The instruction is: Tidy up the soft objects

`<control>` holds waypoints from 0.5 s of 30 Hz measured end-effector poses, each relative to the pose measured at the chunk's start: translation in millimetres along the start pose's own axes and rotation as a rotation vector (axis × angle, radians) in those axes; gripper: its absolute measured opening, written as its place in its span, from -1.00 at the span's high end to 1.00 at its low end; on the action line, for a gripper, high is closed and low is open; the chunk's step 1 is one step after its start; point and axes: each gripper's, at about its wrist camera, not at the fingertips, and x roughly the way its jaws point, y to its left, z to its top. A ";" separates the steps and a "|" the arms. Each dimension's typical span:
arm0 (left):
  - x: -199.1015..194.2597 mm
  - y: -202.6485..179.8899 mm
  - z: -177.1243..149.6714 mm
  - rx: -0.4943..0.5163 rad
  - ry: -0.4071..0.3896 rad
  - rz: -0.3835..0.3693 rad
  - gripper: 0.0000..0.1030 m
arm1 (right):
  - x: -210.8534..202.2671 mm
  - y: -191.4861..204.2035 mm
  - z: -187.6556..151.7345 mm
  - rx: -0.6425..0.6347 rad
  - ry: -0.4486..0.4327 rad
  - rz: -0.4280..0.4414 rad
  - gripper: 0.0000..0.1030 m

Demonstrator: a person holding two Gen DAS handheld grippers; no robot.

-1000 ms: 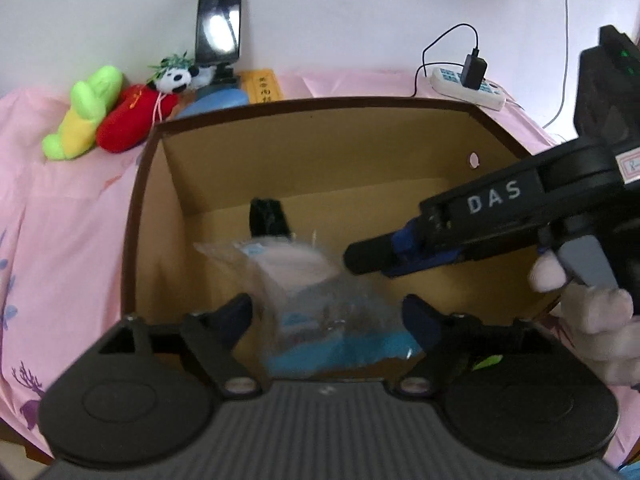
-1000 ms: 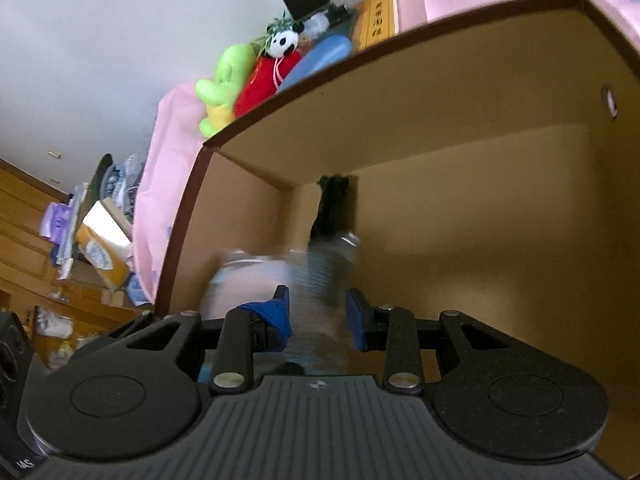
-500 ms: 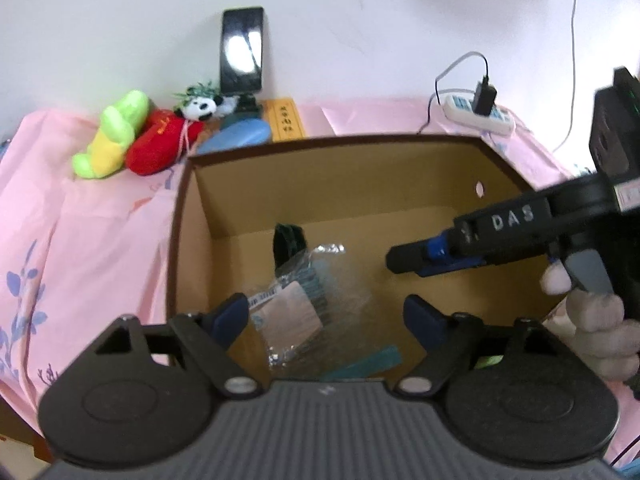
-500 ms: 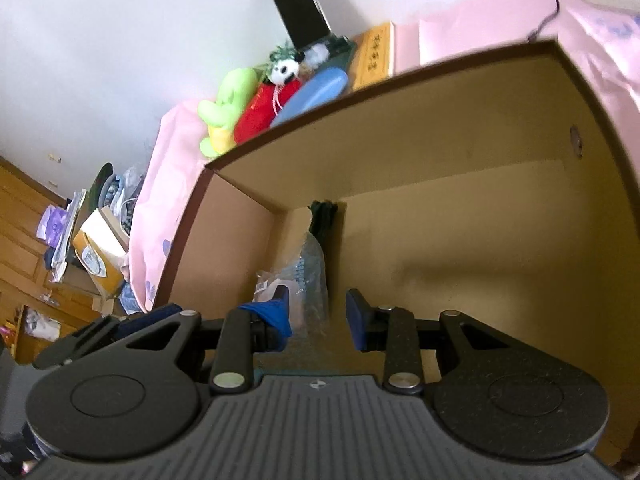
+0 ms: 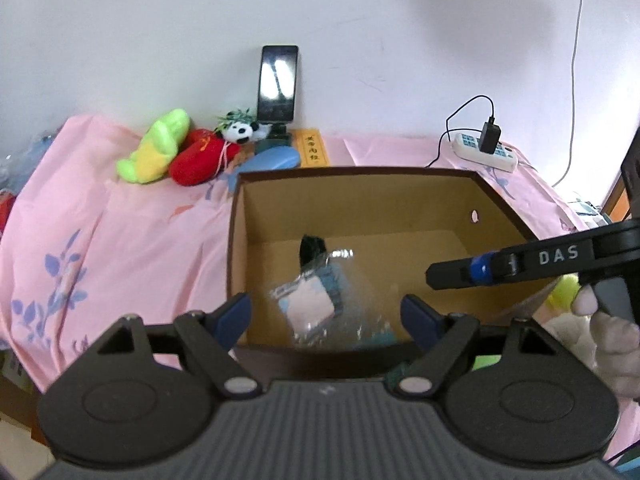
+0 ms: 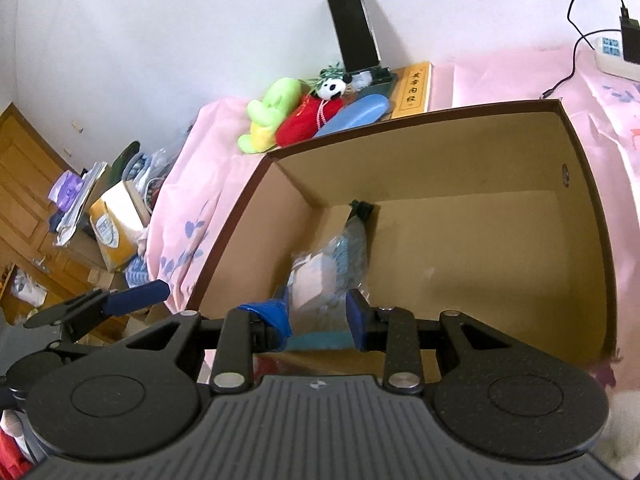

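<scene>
Judging progress: 1 clear bag (image 5: 320, 300) lies inside your cardboard box (image 5: 236, 240); plush toys (image 5: 176, 152) wait on the pink cloth. Left gripper (image 5: 326, 312) spread empty, right gripper (image 6: 318, 314) parted, gripping nothing.

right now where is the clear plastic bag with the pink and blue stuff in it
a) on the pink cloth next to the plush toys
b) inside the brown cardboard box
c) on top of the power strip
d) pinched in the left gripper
b: the clear plastic bag lies on the floor inside the cardboard box, while the left gripper is open above the box's near edge, holding nothing.
</scene>
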 end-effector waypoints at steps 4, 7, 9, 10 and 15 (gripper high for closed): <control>-13.9 2.0 -19.4 -0.016 0.014 0.006 -0.64 | -9.7 10.3 -13.1 -0.012 0.002 -0.001 0.71; -21.3 1.6 -35.1 -0.017 0.032 0.002 -0.67 | -13.8 17.5 -22.8 -0.019 0.008 -0.003 0.71; -23.7 1.2 -45.7 -0.013 0.049 0.003 -0.74 | -15.1 23.5 -29.6 -0.031 0.016 -0.005 0.71; -24.4 1.8 -50.1 -0.013 0.058 0.001 -0.75 | -15.3 26.2 -32.9 -0.036 0.021 -0.006 0.71; -24.1 8.1 -73.2 -0.033 0.103 -0.006 -0.78 | -9.3 37.2 -49.2 -0.051 0.064 -0.007 0.71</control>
